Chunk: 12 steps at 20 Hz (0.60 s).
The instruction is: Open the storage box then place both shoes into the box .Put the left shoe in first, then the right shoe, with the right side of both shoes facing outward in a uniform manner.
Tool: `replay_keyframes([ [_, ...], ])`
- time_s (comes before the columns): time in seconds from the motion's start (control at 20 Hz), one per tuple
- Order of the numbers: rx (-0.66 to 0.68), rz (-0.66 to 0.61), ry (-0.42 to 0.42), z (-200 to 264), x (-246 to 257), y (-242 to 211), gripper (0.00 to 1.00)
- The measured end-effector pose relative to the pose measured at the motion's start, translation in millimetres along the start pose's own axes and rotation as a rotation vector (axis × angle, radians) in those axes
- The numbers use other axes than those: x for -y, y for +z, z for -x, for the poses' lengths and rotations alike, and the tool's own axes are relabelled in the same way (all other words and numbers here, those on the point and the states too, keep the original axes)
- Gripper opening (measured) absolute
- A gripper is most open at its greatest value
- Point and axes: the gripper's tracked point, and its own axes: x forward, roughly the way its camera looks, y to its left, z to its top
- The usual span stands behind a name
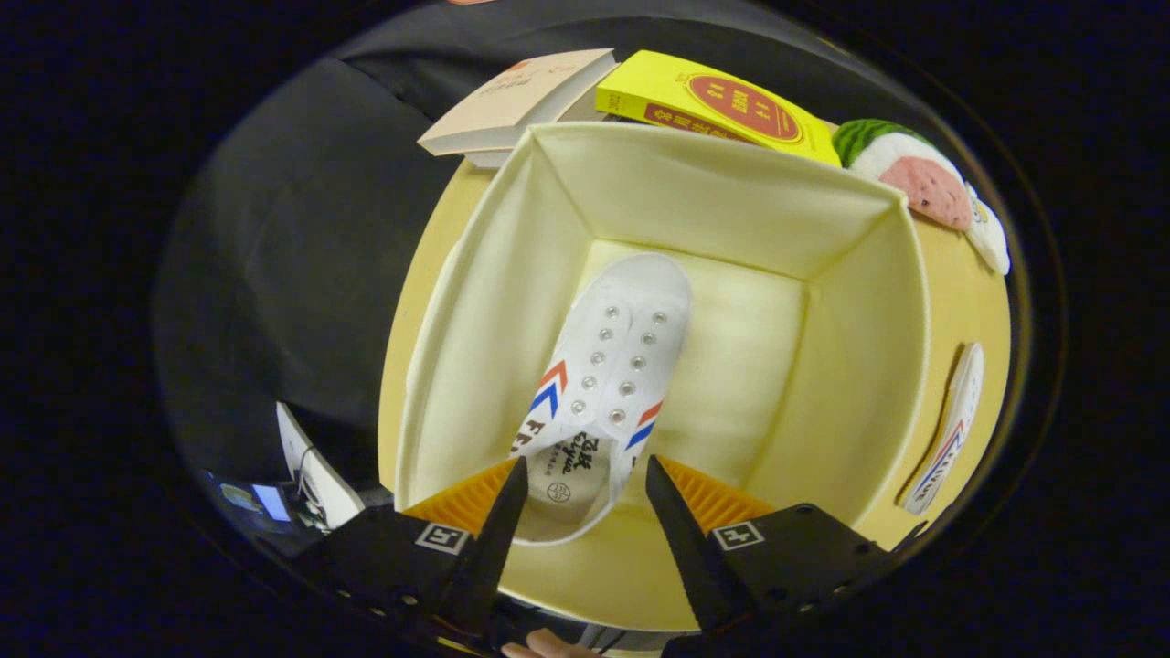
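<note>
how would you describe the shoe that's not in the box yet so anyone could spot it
Find the open cream storage box on the round table. The second shoe lies outside its right wall, unlike the shoe inside, between the open gripper fingers.

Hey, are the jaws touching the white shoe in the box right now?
Cannot tell. In the gripper view the gripper is open, its jaws flanking the heel of the white shoe inside the box, with no plain gap or contact.

a staged booth, home-like. black cloth wall (302,228) behind a round table (960,302) with books (521,96) and a plush toy (923,178).
</note>
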Motion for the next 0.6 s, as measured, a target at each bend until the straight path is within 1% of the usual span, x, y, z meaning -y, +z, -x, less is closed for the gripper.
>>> replay_keyframes([
  [0.1,0.04,0.084,0.013,29,5,0,0.93],
  [0.2,0.054,0.135,0.054,57,7,-9,0.97],
  [0.25,0.07,0.142,0.08,75,12,-11,0.97],
  [0.35,0.111,0.14,0.094,108,37,-12,0.97],
  [0.5,0.175,0.126,0.078,142,95,-14,0.96],
  [0.6,0.2,0.083,0.068,157,139,-21,0.96],
])
